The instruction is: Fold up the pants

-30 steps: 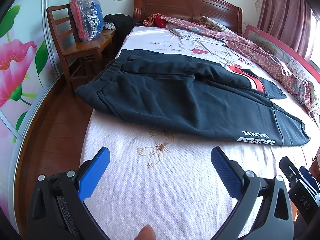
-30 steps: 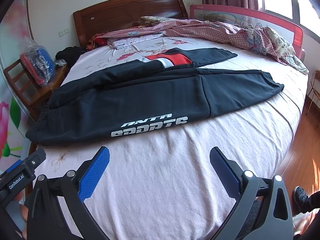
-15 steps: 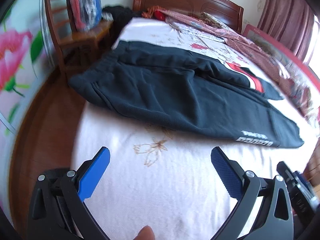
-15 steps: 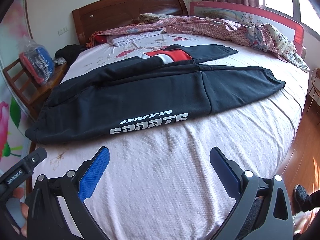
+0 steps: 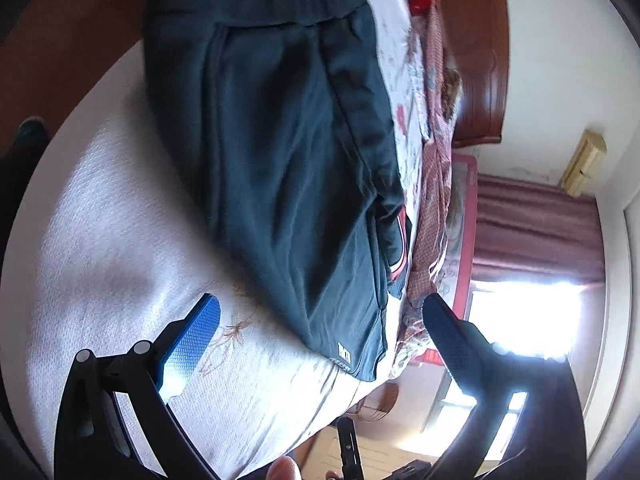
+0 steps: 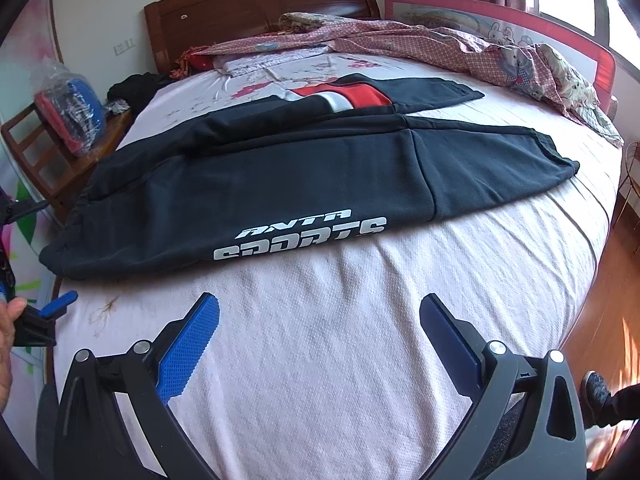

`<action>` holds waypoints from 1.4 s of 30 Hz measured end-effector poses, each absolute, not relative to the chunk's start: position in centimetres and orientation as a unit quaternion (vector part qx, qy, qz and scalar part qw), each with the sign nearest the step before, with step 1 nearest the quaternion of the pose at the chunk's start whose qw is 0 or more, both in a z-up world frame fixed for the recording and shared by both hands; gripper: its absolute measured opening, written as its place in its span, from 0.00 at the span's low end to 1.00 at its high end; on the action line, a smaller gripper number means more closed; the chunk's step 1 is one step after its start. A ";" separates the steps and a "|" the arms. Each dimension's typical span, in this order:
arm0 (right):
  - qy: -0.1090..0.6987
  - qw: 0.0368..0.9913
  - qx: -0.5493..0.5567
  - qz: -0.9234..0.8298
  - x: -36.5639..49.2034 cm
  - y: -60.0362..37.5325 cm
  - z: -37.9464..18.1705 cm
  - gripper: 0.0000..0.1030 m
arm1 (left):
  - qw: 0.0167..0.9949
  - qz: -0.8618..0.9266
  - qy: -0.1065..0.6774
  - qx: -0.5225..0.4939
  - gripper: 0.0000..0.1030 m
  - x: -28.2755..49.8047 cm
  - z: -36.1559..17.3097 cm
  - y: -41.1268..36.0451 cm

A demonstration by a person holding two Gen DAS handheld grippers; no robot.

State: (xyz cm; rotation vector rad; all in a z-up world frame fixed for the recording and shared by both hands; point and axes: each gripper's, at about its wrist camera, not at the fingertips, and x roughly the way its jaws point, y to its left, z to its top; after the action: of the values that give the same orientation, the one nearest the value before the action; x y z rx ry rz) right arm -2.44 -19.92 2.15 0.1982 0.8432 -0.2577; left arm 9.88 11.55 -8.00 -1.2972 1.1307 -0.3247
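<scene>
Hovering over bed, both jaws apart: left hand-held gripper rolled sideways, right hand-held gripper level; pants flat.

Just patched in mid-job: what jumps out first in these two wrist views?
The dark pants lie spread lengthwise across the middle of the pink bed, white "SPORTS" lettering on the near leg and a red and white band on the far leg. Both the left gripper and right gripper are open, short of the fabric. A rumpled checked quilt is heaped along the far side by the headboard.
</scene>
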 end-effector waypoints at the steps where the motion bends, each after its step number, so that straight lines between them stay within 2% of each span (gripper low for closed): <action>1: 0.409 0.899 0.095 -0.126 -2.3 -19.9 2.1 0.97 | 0.641 -0.131 0.490 -0.576 0.98 9.8 -8.4 11.7; 7: 0.421 0.895 0.095 -0.117 -1.8 -19.7 1.5 0.97 | 0.623 -0.107 0.474 -0.613 0.98 11.1 -9.1 11.8; 19: 0.441 0.883 0.119 -0.107 -1.4 -20.6 1.2 0.97 | 0.650 -0.088 0.457 -0.601 0.96 13.5 -8.6 11.1; 21: 0.443 0.877 0.152 -0.108 -1.5 -22.5 1.4 0.97 | 0.661 -0.069 0.473 -0.579 0.72 13.6 -8.4 10.9; 23: 0.441 0.867 0.210 -0.102 -1.9 -25.7 1.7 0.97 | 0.669 -0.050 0.507 -0.541 0.14 13.8 -8.8 11.1; 26: 0.426 0.840 0.317 -0.114 -2.5 -32.5 1.6 0.97 | 0.669 -0.061 0.508 -0.539 0.09 13.2 -9.2 12.1; 35: 0.342 0.756 0.544 -0.126 -1.7 -48.5 -1.3 0.97 | 0.693 -0.068 0.502 -0.513 0.08 12.4 -7.6 12.1; 42: 0.316 0.735 0.589 -0.117 0.0 -50.1 -3.2 0.97 | 0.702 -0.073 0.505 -0.497 0.08 12.4 -6.6 12.2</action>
State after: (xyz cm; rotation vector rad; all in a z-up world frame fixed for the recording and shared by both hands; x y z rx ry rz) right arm 0.03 -50.13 -3.24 1.2944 0.6936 -0.2562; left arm 12.41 12.21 -6.60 -1.1055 1.1251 -0.1626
